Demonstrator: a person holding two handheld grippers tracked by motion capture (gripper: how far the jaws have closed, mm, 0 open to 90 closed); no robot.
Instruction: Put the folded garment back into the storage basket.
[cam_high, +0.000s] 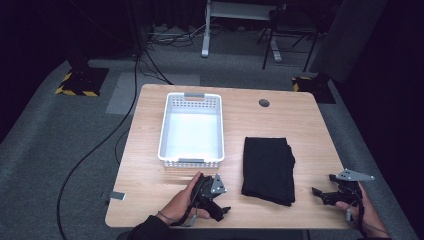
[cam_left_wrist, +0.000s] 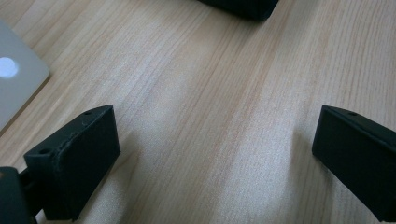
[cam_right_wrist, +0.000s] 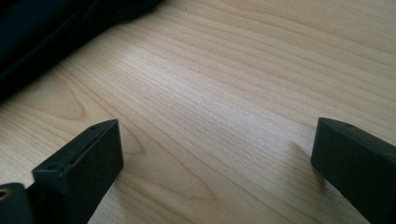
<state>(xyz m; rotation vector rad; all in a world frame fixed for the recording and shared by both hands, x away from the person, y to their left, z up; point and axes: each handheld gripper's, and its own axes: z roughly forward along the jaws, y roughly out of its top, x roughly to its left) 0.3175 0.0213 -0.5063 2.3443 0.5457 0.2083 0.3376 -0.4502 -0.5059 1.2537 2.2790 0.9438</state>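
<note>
A black folded cloth (cam_high: 267, 170) lies on the wooden table (cam_high: 280, 115), right of a white slotted basket (cam_high: 191, 129) with nothing in it. My left gripper (cam_high: 224, 211) sits low at the front edge, just left of the cloth and in front of the basket. Its jaws stand wide apart over bare wood in the left gripper view (cam_left_wrist: 217, 126), with the cloth's edge (cam_left_wrist: 238, 7) ahead and the basket's corner (cam_left_wrist: 14, 88) to the left. My right gripper (cam_high: 324, 185) rests right of the cloth, open over wood (cam_right_wrist: 215, 135), the cloth (cam_right_wrist: 46, 28) at the upper left.
A round cable hole (cam_high: 264, 103) sits near the table's far edge. A small metal bracket (cam_high: 116, 195) hangs at the front left edge. Cables (cam_high: 100, 145) trail over the grey carpet to the left; desk legs (cam_high: 205, 35) stand beyond the table.
</note>
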